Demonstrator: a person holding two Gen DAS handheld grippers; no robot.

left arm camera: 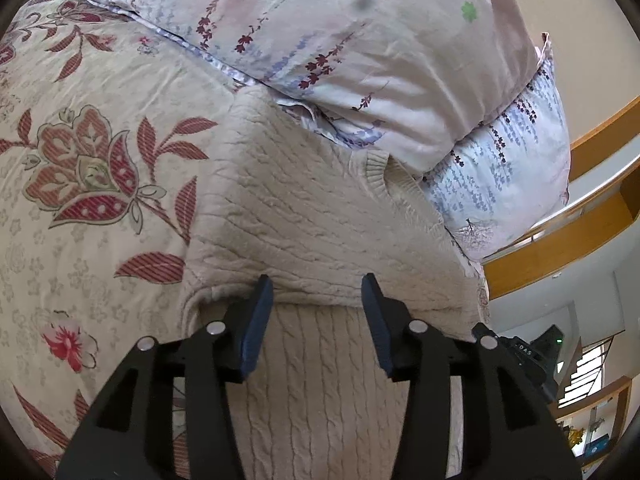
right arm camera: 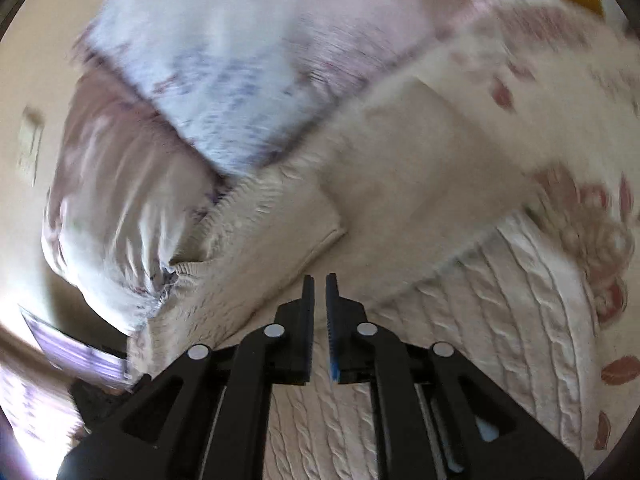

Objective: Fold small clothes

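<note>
A cream cable-knit sweater [left arm camera: 320, 200] lies on a flowered bedspread, with its upper part folded down over the lower part. My left gripper [left arm camera: 317, 284] is open and hovers at the folded edge. Its blue pads [left arm camera: 256, 320] stand wide apart on either side of the knit and do not press on it. The right wrist view is blurred. In it the same sweater [right arm camera: 460, 320] spreads under my right gripper [right arm camera: 320, 280]. That gripper's fingers stand a narrow slit apart with nothing between them.
Two pale pillows with purple sprigs [left arm camera: 360, 40] are stacked at the sweater's far edge and touch its collar. The bedspread [left arm camera: 80, 160], printed with red flowers, stretches to the left. Wooden shelving [left arm camera: 580, 232] and a window lie off the right side of the bed.
</note>
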